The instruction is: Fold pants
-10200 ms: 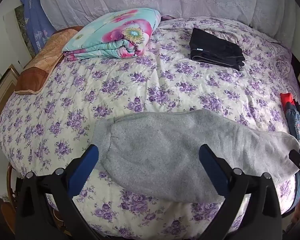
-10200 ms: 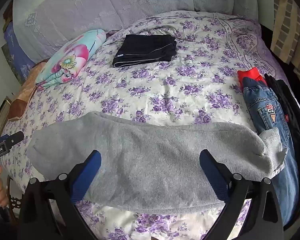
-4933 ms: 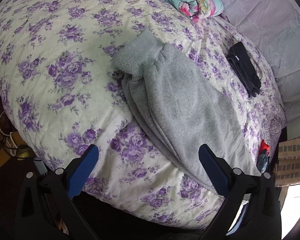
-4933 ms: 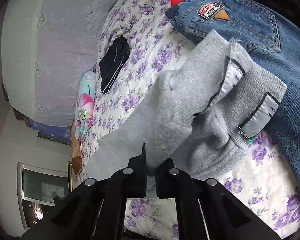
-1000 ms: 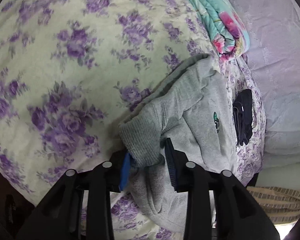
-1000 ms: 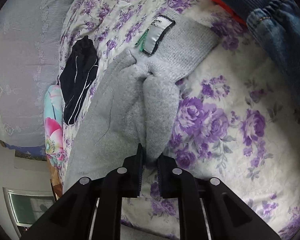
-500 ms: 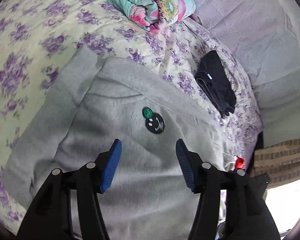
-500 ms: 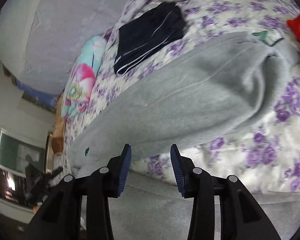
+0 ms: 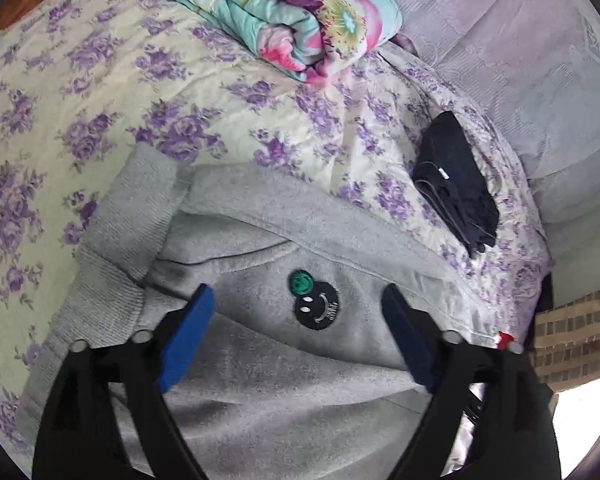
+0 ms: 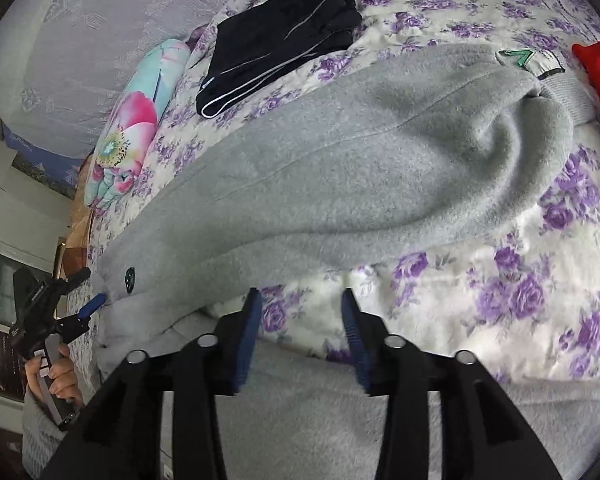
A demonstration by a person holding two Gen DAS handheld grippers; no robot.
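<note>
- A second ago both my grippers were clamped on the grey pants (image 9: 284, 380), one at each end; now the cloth is laid down folded over on the flowered bedspread (image 9: 148, 92) and both have let go.
- My left gripper (image 9: 296, 312) has just been opening and stands wide, nothing pinched; the smiley patch (image 9: 314, 306) shows between its fingers, the ribbed cuff (image 9: 132, 208) up-left.
- My right gripper (image 10: 300, 320) has just been opening too, about halfway, with only bedspread between its blue pads (image 10: 247, 340).
- The pants' long axis runs across from the left gripper's end to the waistband label (image 10: 528, 58) far up-right.
- I judge the right gripper nearer the waistband end for the next fold.
</note>
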